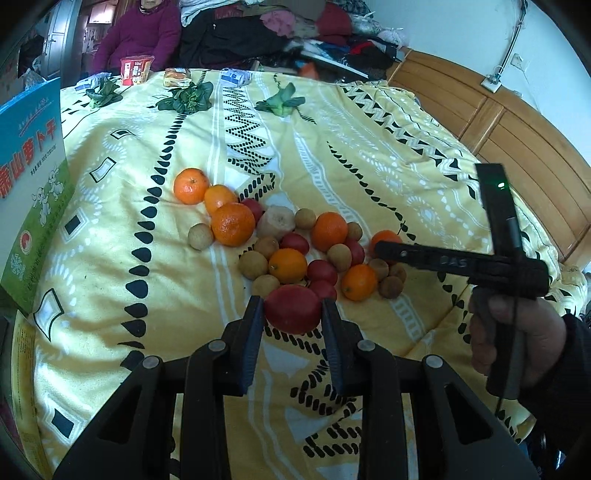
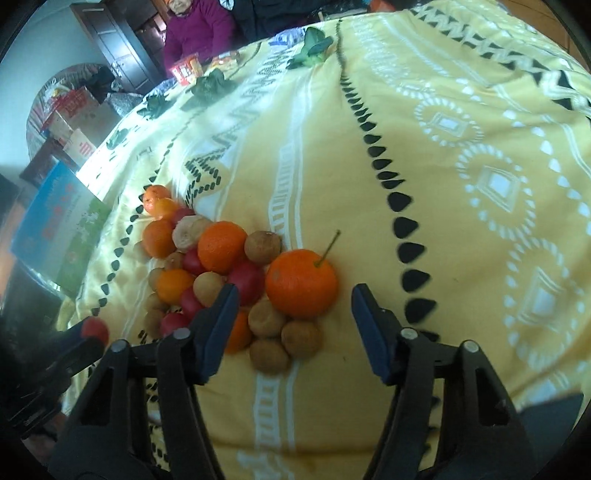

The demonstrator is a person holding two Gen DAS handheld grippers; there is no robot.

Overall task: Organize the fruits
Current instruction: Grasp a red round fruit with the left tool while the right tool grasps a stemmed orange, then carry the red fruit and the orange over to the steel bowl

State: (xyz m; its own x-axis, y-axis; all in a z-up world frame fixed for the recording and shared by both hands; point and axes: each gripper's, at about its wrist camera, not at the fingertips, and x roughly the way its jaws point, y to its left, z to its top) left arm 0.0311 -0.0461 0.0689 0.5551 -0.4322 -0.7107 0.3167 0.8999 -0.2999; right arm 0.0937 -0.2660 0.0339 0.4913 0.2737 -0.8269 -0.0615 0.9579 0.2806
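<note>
A pile of fruit [image 1: 288, 251] lies on the yellow patterned bedcover [image 1: 332, 155]: oranges, small red fruits, brown longans and a peeled banana piece [image 1: 277, 221]. My left gripper [image 1: 291, 301] is shut on a red fruit [image 1: 292, 314] at the pile's near edge. The same red fruit [image 2: 95, 329] shows at the lower left of the right wrist view. My right gripper [image 2: 295, 290] stands open at the pile's right side. A stemmed orange [image 2: 301, 282] sits between and just past its fingertips, with a gap on both sides. A hand [image 1: 517, 332] holds that gripper.
A blue and green box [image 1: 33, 184] stands at the left edge of the bed. Leafy greens [image 1: 188, 98] and snack packets [image 1: 136, 70] lie along the far edge, where a person in magenta [image 1: 144, 33] sits. A wooden headboard [image 1: 517, 147] is on the right.
</note>
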